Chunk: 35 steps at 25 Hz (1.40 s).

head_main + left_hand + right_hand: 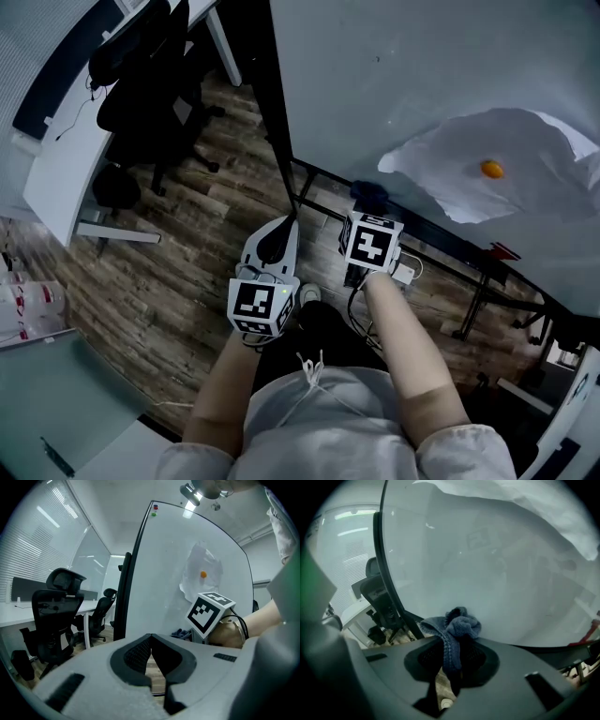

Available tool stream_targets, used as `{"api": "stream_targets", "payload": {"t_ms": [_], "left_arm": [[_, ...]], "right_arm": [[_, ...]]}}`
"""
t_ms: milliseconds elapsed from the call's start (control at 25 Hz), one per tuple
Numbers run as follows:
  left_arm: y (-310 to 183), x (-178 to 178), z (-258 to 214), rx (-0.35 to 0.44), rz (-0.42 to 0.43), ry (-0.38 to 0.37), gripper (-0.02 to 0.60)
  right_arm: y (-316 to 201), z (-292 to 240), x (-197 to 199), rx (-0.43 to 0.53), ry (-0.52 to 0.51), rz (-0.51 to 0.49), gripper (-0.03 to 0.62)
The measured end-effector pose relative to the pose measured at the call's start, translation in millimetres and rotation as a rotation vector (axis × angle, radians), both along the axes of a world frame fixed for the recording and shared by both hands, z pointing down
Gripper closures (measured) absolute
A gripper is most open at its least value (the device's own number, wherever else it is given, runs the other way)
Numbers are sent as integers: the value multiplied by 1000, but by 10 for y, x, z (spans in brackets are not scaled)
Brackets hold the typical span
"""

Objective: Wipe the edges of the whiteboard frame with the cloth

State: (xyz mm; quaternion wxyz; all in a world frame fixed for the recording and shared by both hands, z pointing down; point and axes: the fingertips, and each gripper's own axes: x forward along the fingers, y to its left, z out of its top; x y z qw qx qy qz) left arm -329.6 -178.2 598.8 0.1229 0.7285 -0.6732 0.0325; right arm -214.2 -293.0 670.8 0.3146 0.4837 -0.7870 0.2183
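The right gripper (452,660) has its jaws clamped on a bunched blue cloth (457,623). The cloth sits mid-frame in the right gripper view, at the bottom of the whiteboard (487,550) near the lower-left corner of its black frame (390,591) — contact with the edge cannot be made out. The left gripper (151,641) has its jaws pressed together on nothing and sits low in the middle of the head view, left of the right one. A white sheet (506,141) with an orange magnet (491,169) hangs at upper right — black office chairs (150,94) stand at upper left.
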Motion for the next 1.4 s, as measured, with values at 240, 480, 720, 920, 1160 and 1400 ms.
{"api": "stream_targets", "payload": {"t_ms": [240, 480, 720, 920, 1160, 1400], "left_arm": [[-47, -101, 52, -3, 35, 8, 563], [-25, -296, 132, -26, 61, 12, 563], [-8, -545, 237, -47, 100, 18, 563], [2, -779, 344, -66, 141, 19, 563], [39, -1069, 470, -111, 168, 5, 563], [-20, -1203, 488, -123, 192, 9, 563]], "right_arm": [[69, -34, -219, 22, -5, -30, 520], [15, 39, -495, 11, -20, 2, 520], [29, 65, -694, 23, -36, 51, 520], [50, 105, -1083, 17, -59, 43, 520], [51, 99, -1419, -2, -149, 104, 520], [66, 47, -1661, -2, -203, 110, 520]]}}
